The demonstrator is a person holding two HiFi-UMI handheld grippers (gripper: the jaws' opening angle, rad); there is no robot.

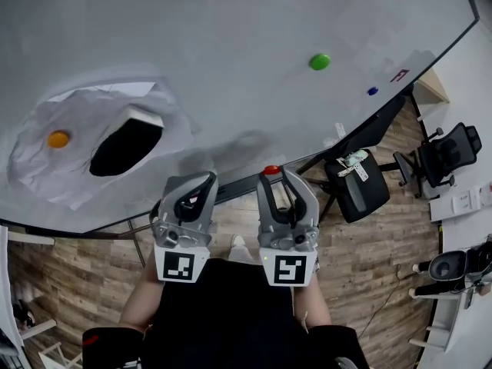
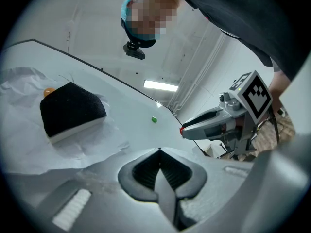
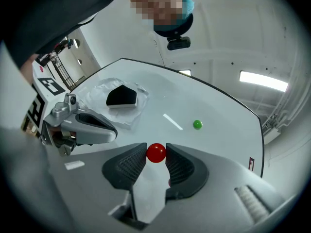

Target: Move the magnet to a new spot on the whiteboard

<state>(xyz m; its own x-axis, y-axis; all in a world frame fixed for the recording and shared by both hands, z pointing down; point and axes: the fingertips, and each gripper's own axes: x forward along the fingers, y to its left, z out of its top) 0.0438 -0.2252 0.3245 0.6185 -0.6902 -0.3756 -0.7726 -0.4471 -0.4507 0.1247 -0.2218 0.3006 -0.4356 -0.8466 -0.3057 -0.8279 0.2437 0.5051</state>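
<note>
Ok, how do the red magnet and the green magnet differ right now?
Grip: the red magnet is clamped between the jaws of the right gripper, while the green magnet is free with nothing near it.
Place: in the head view the red magnet is by the lower edge of the whiteboard; the green magnet sits higher up on the board, further right.
Both are small, round and glossy.
</note>
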